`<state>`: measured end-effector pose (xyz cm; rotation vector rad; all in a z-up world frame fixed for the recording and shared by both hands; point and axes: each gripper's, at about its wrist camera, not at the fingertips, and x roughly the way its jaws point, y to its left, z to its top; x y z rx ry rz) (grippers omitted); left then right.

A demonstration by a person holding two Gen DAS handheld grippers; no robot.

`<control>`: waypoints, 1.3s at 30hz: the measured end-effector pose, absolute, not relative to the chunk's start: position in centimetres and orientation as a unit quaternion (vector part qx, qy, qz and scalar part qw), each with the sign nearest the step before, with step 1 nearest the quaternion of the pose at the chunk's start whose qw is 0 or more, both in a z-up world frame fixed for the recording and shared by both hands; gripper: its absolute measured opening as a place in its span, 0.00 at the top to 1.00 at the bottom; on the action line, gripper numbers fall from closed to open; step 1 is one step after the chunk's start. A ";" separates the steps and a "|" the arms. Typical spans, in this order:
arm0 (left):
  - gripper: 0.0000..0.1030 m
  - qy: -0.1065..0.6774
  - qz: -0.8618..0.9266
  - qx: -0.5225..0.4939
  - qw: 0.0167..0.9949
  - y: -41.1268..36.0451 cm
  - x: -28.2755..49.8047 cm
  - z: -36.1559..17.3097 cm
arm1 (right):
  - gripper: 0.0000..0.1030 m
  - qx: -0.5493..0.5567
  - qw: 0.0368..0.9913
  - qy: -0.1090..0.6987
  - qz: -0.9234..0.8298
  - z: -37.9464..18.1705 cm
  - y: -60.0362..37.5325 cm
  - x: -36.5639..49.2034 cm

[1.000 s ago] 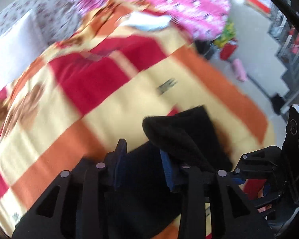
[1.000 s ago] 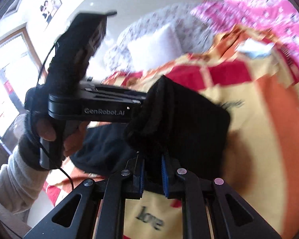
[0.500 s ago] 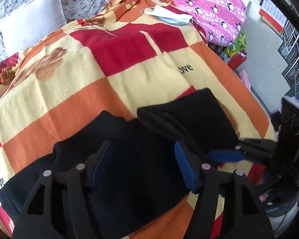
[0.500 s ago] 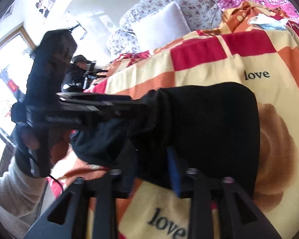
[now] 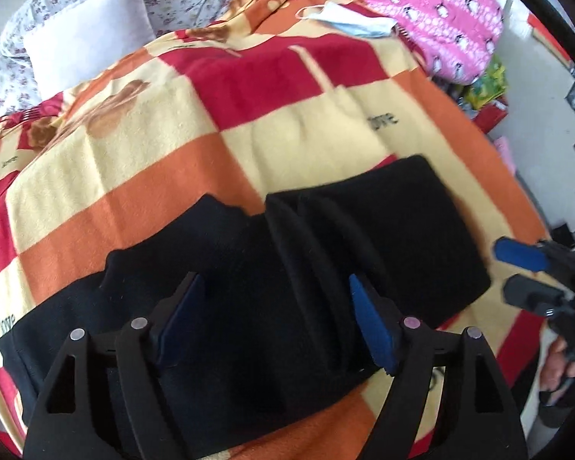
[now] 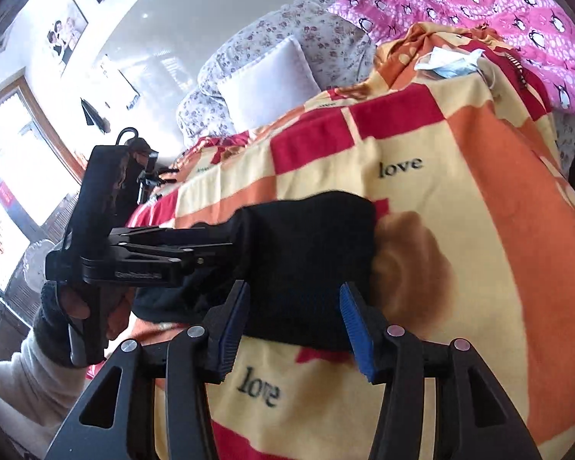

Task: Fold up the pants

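Black pants [image 5: 272, 280] lie folded over on the checked blanket [image 5: 195, 145], with a doubled-over part at the right. My left gripper [image 5: 276, 318] is open just above the pants, holding nothing. My right gripper [image 6: 293, 320] is open at the near edge of the pants [image 6: 310, 253], also empty. In the left wrist view the right gripper's blue pads [image 5: 521, 255] show at the right edge, beside the pants. In the right wrist view the left gripper [image 6: 142, 253] reaches over the pants from the left.
A white pillow [image 5: 92, 46] and a flowered cover lie at the head of the bed. A face mask [image 5: 349, 19] lies on the far part of the blanket. A pink penguin quilt [image 5: 421, 7] lies at the back right. The bed edge drops to the floor at the right.
Both grippers have let go of the pants and opened. The folded part has dropped flat onto the rest of the pants, and both grippers have backed off a little.
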<state>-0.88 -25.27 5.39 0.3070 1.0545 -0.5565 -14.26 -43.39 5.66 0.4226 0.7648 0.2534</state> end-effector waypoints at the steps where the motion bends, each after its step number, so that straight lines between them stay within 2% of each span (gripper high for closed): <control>1: 0.25 0.496 -0.257 0.138 0.818 -25.1 -0.9 5.2 | 0.50 0.203 0.898 0.370 0.123 5.7 -43.5 -14.3; 8: 0.23 0.508 -0.282 0.078 0.810 -25.9 -1.3 5.1 | 0.47 0.228 0.900 0.353 0.115 5.9 -44.6 -14.7; 10: 0.28 0.510 -0.297 0.070 0.804 -26.7 -1.3 5.1 | 0.45 0.229 0.901 0.352 0.112 5.9 -44.6 -14.7; 11: 0.49 0.512 -0.304 0.067 0.801 -27.1 -1.2 5.0 | 0.45 0.229 0.901 0.351 0.112 6.0 -44.6 -14.7; 12: 0.75 0.518 -0.307 0.066 0.796 -27.5 -1.1 4.8 | 0.45 0.230 0.901 0.350 0.111 6.0 -44.7 -14.8; 13: 0.85 0.524 -0.305 0.069 0.792 -27.8 -1.0 4.5 | 0.45 0.231 0.901 0.349 0.110 6.0 -44.7 -14.9; 14: 0.90 0.525 -0.308 0.074 0.790 -28.0 -0.8 4.3 | 0.45 0.231 0.902 0.349 0.108 6.0 -44.8 -14.9; 26: 0.93 0.481 -0.310 0.116 0.812 -25.4 -2.0 7.6 | 0.45 0.197 0.907 0.358 0.102 7.1 -43.3 -13.3; 28: 0.93 0.489 -0.288 0.128 0.814 -25.0 -1.5 6.8 | 0.49 0.184 0.907 0.364 0.102 7.0 -42.6 -12.3; 30: 0.92 0.503 -0.274 0.133 0.809 -24.8 -1.2 5.5 | 0.61 0.168 0.906 0.375 0.106 6.6 -41.6 -10.9; 36: 0.92 0.485 -0.261 0.154 0.821 -25.0 -2.1 4.5 | 0.63 0.114 0.895 0.419 0.097 3.8 -39.6 -8.6; 39: 0.92 0.484 -0.260 0.148 0.823 -24.8 -2.1 4.5 | 0.63 0.121 0.894 0.422 0.091 4.2 -40.1 -8.8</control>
